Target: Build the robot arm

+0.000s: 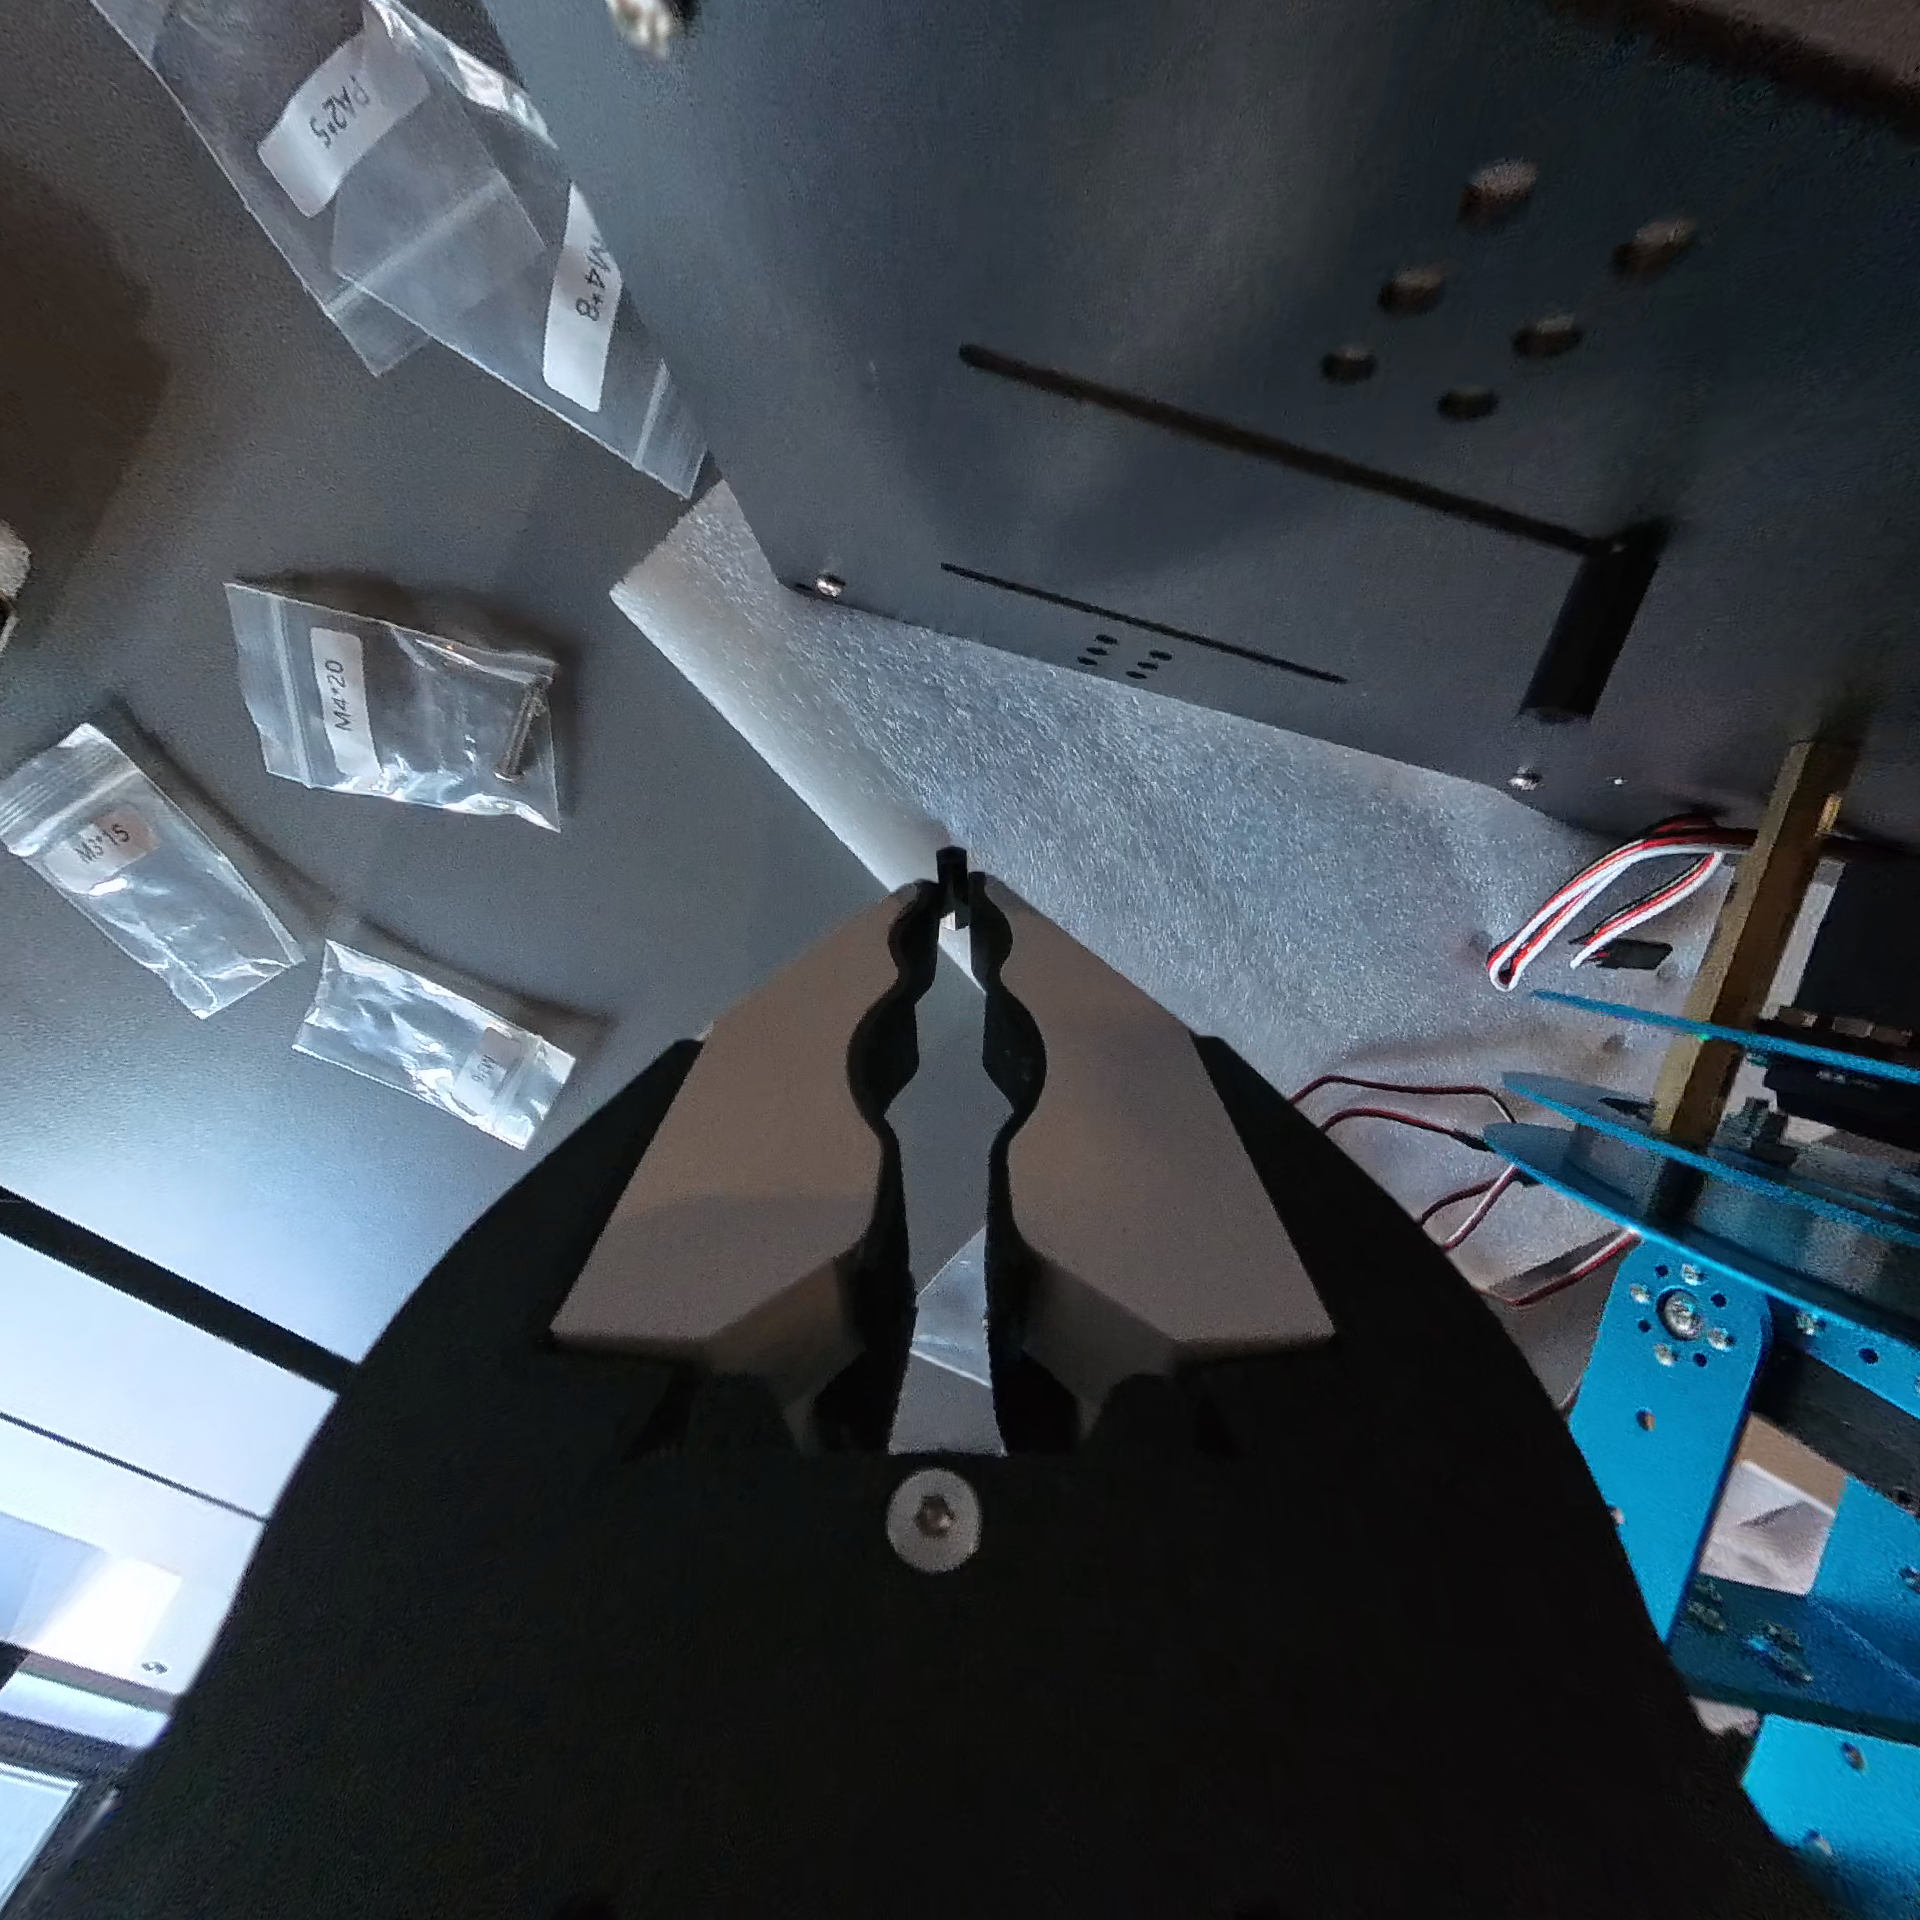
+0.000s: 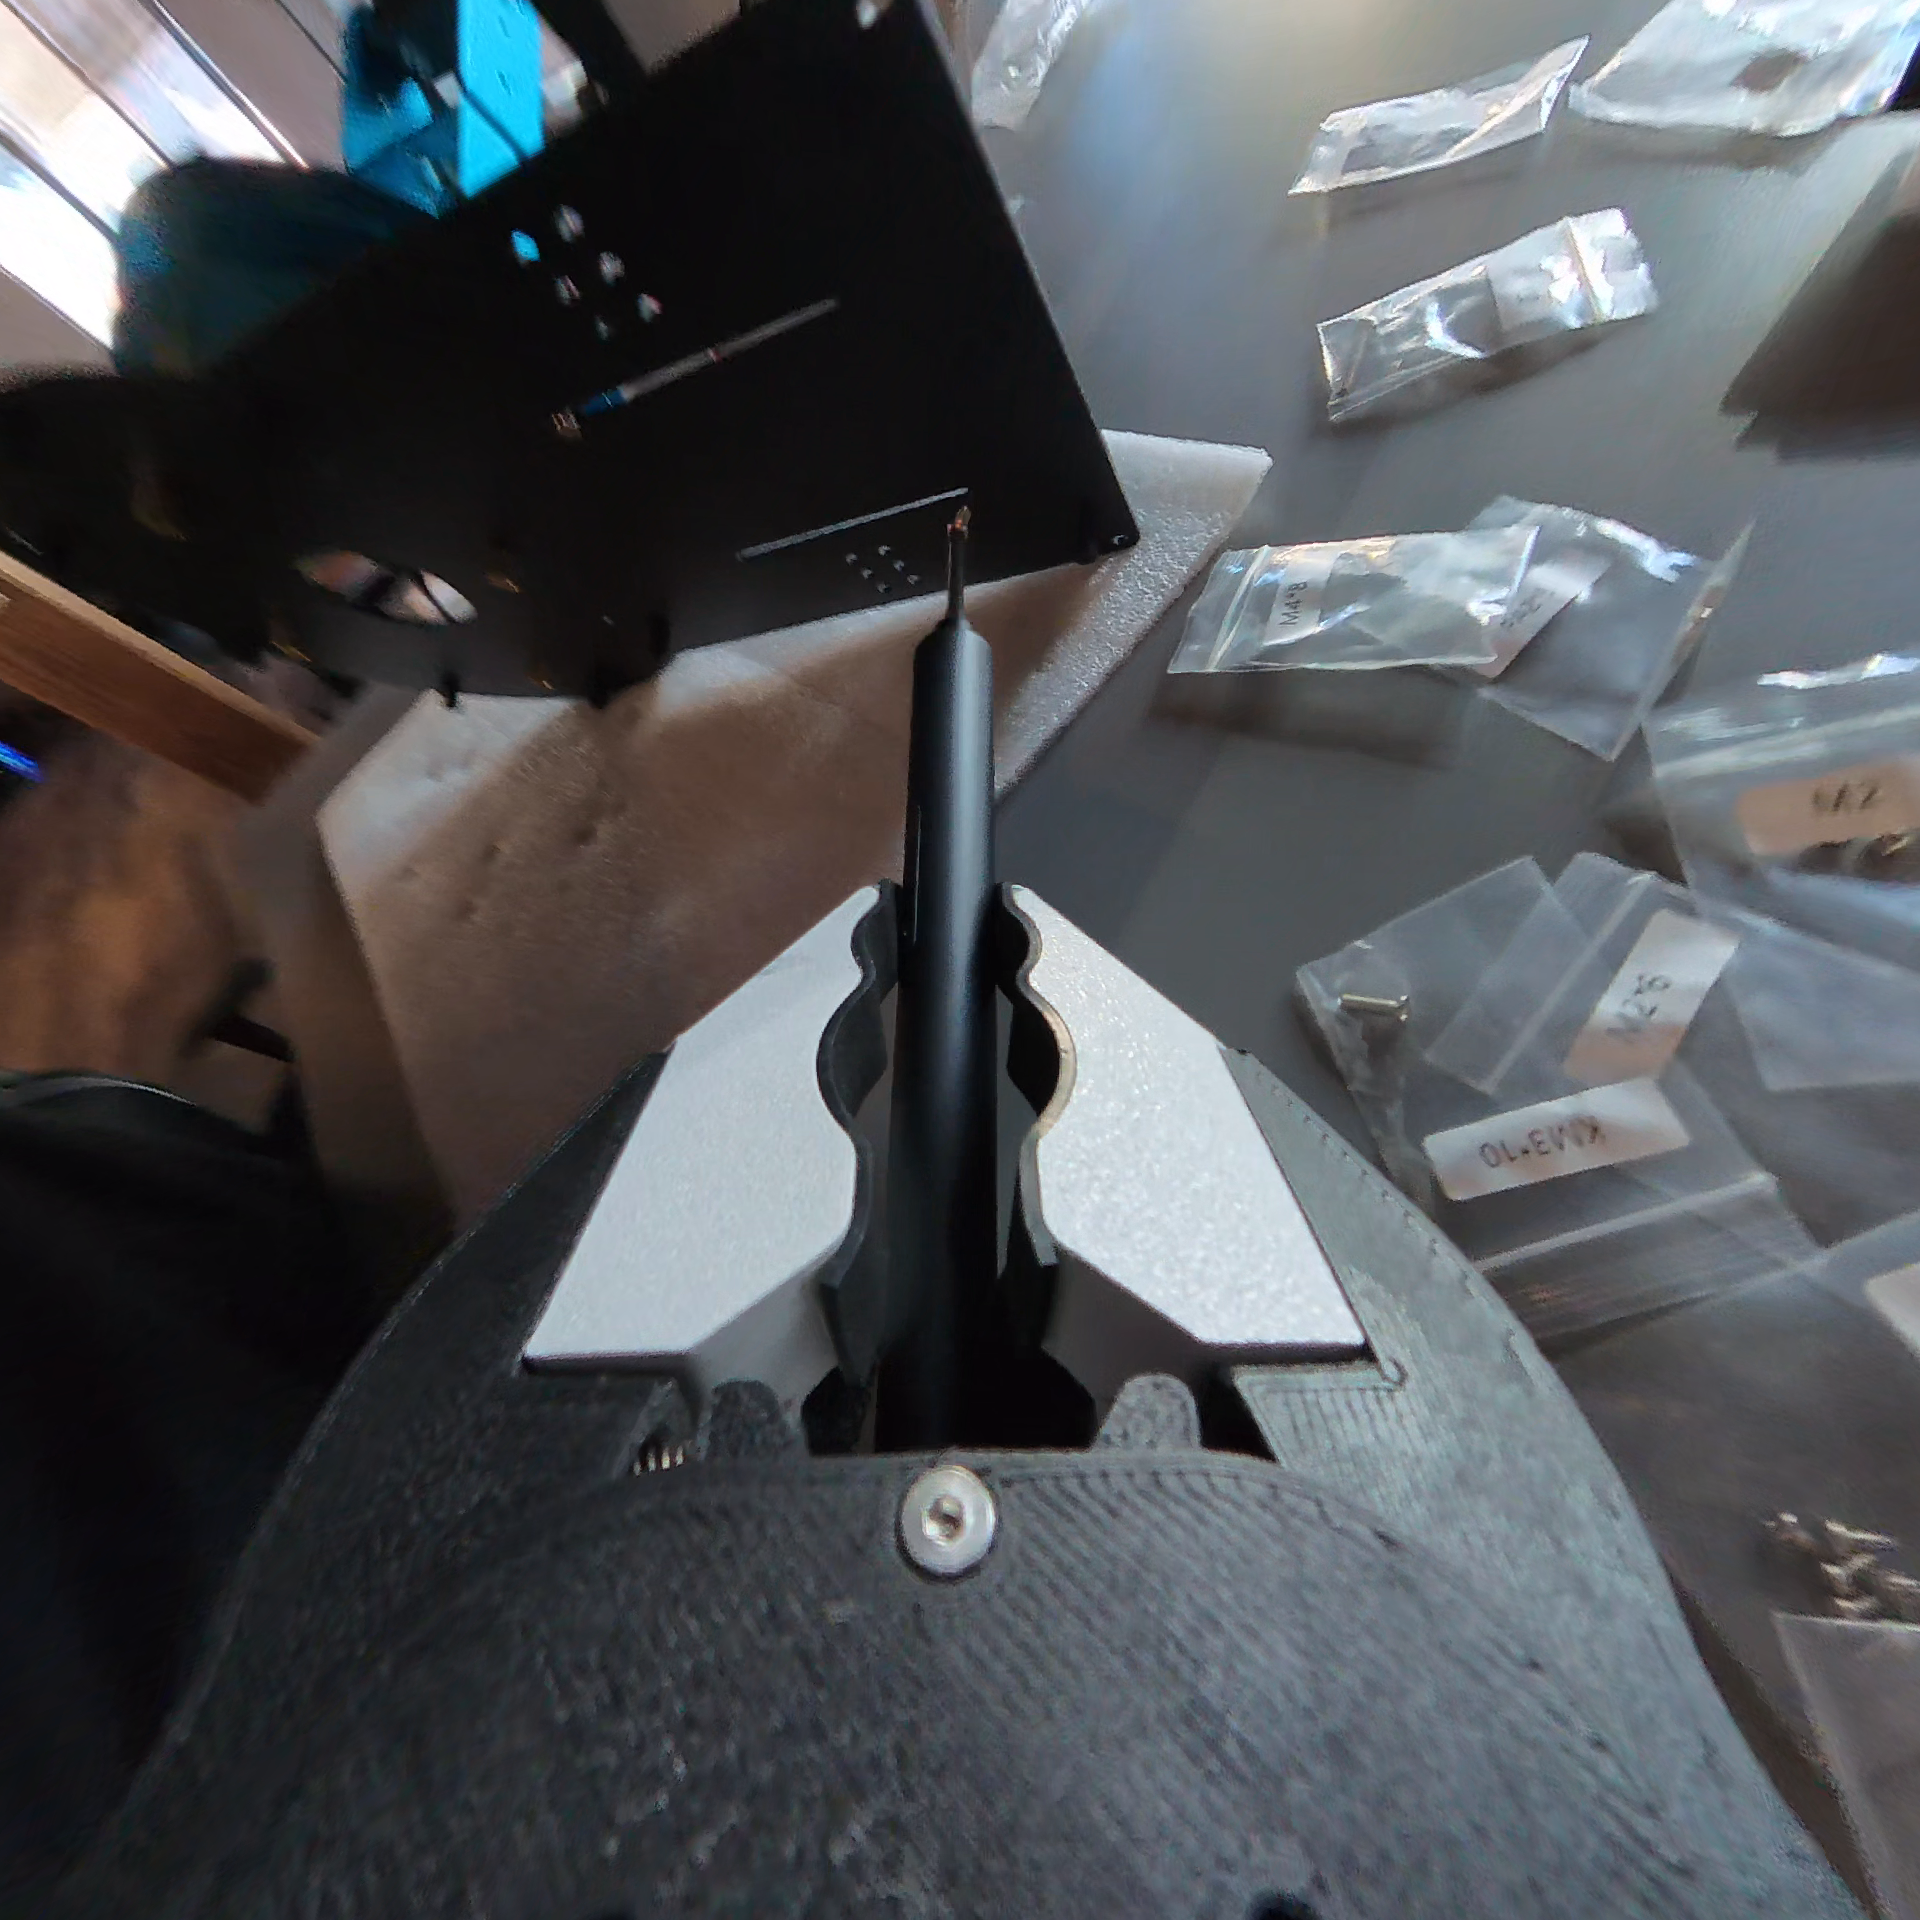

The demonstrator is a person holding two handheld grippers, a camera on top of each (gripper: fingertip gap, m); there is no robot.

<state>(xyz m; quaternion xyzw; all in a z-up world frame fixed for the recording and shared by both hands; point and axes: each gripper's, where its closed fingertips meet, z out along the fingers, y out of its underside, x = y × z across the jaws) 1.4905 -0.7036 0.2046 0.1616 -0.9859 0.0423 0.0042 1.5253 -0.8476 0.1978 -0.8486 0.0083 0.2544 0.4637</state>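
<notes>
Left gripper [image 1: 953, 902]: fingers nearly pressed together at the tips, pinching a small black screw-like part [image 1: 953, 885] that stands out a little past the tips. Below it, a white foam sheet [image 1: 1091, 790] on the dark grey table [image 1: 436, 499]. Just beyond, a black metal plate [image 1: 1195, 343] with slots and round holes, lying partly on the foam. To the right, a blue metal bracket assembly [image 1: 1704, 1382], a brass standoff [image 1: 1745, 935], and red-white-black wires [image 1: 1600, 883] on the foam. To the left, several clear zip bags with white labels, one of them with long screws [image 1: 400, 707], another flat bag [image 1: 145, 862] nearer the table edge.

Right gripper [image 2: 954, 914]: fingers closed on a black precision screwdriver [image 2: 948, 935], held along the fingers, the handle between the pads and the thin bit [image 2: 957, 556] pointing forward. Bit tip near the front edge of the black metal plate [image 2: 644, 343], beside a group of small holes; contact cannot be told. Same foam sheet [image 2: 644, 810] under the plate. Blue part [image 2: 457, 94] behind the plate, blurred. On the right of the table [image 2: 1143, 260], many clear labelled bags, for example one [image 2: 1371, 592] near the foam corner and one with small hardware [image 2: 1517, 1029] closer to the gripper.
</notes>
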